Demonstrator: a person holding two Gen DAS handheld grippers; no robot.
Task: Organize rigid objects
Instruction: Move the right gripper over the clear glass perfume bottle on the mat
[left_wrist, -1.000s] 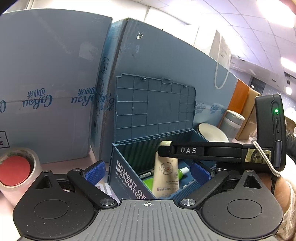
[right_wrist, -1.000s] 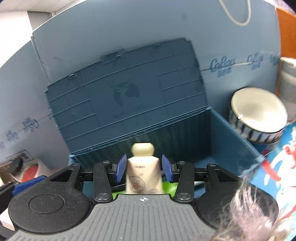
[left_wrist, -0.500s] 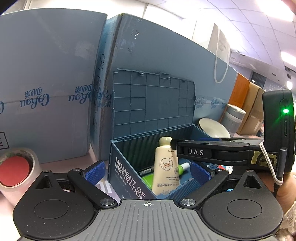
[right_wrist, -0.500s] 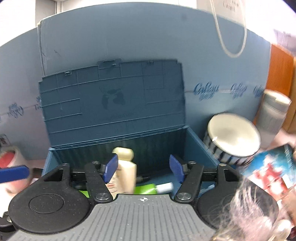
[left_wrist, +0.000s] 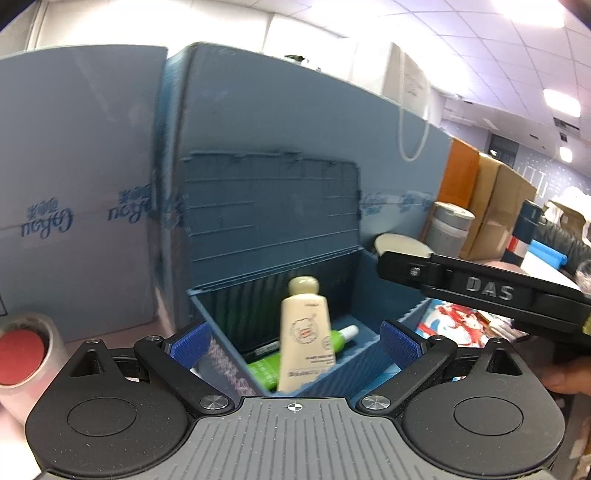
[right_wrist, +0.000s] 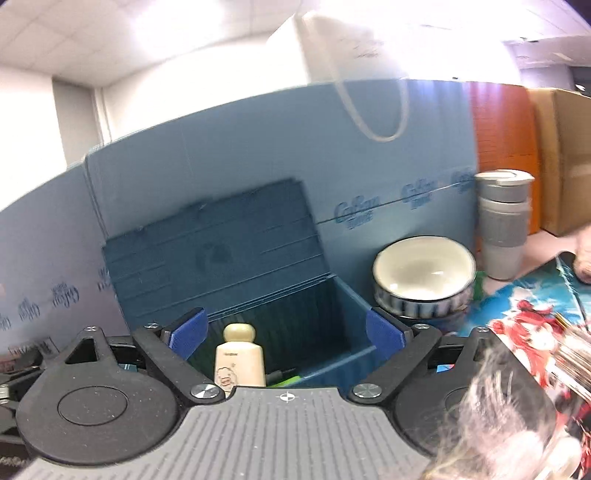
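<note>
From the left wrist, the left gripper (left_wrist: 293, 341) stands wide apart and empty before the open dark-blue plastic storage box (left_wrist: 325, 365). A cream squeeze tube with a round cap (left_wrist: 304, 332) stands inside it against a green tube (left_wrist: 295, 358).

From the right wrist, the right gripper (right_wrist: 286, 330) has just been opening; its jaws are spread with nothing clamped, the cream tube (right_wrist: 240, 356) free. A white ceramic bowl with a blue patterned band (right_wrist: 423, 277) sits just beside the box.
</note>
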